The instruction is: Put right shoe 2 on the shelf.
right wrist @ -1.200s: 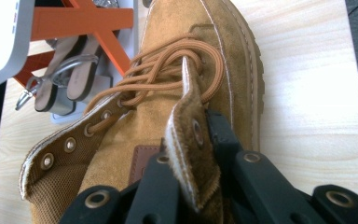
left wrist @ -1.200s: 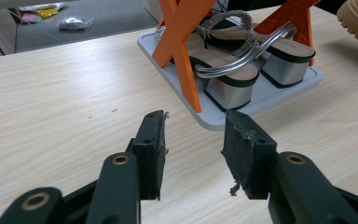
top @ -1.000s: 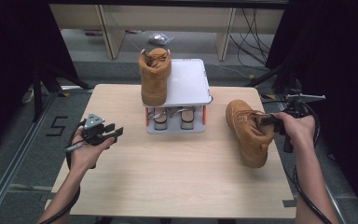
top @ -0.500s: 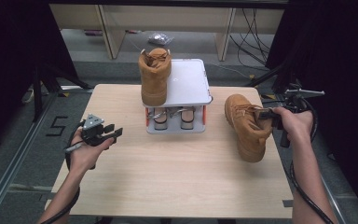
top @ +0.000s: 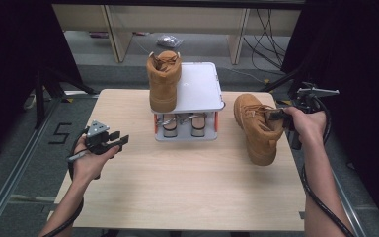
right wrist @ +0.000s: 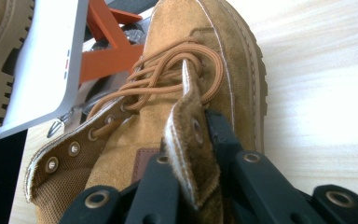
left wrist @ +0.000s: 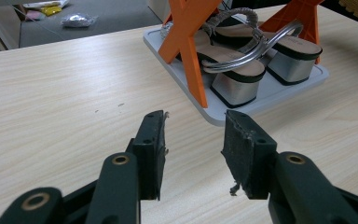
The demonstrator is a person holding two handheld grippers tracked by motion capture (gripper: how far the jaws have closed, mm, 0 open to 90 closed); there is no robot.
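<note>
High view, count: you have two tan boots, one two-level shoe rack [top: 200, 89], one pair of silver-heeled sandals [top: 182, 124] and two grippers over one wooden table [top: 177, 182].
High view, boot in hand: the boot on the right [top: 257, 127] is at about 3 o'clock from the rack, tilted, its toe toward you and its sole edge touching the table.
High view, other boot: the second boot [top: 163, 80] stands upright on the rack's top shelf, at its left end.
High view, your right gripper [top: 276, 115]: it is at the boot's collar, at 3 o'clock of the table.
High view, your left gripper [top: 119, 141]: it sits at 9 o'clock, well apart from the rack.
Left gripper view, claw: your jaws are parted with a clear gap, holding and touching nothing; table wood shows between them.
Left gripper view, sandals: both rest on the rack's grey base, at 1 o'clock from the jaws, behind orange legs [left wrist: 186, 42].
Right gripper view, claw: your jaws are clamped tight on the boot's tongue [right wrist: 186, 135].
Right gripper view, boot look: tan suede, brown laces [right wrist: 168, 74], metal eyelets, lugged sole.
</note>
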